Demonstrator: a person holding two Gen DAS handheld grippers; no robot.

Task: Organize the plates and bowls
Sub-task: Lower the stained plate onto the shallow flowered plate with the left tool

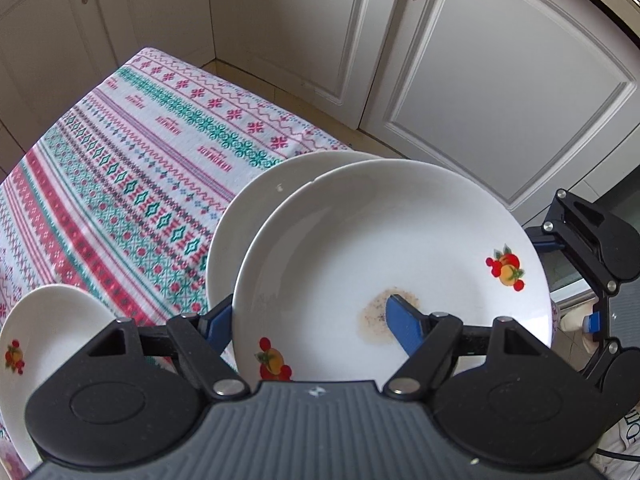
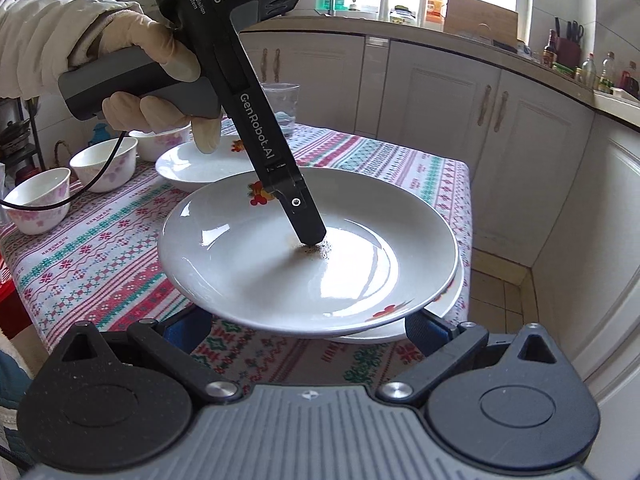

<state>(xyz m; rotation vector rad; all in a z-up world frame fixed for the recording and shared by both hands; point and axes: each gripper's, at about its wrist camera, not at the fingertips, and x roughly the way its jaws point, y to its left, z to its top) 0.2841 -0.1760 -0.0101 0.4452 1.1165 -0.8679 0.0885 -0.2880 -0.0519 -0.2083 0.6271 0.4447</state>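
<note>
My left gripper point(image 1: 310, 320) pinches the rim of the top plate point(image 1: 392, 248), one finger under, one pad on its stained middle, holding it tilted above a second plate point(image 1: 256, 208) at the table corner point(image 2: 448, 176). My right gripper point(image 2: 308, 330) stands spread, its fingers beside the plates and gripping nothing. The one-sided hold could let the glazed plate slip and fall off the edge.
</note>
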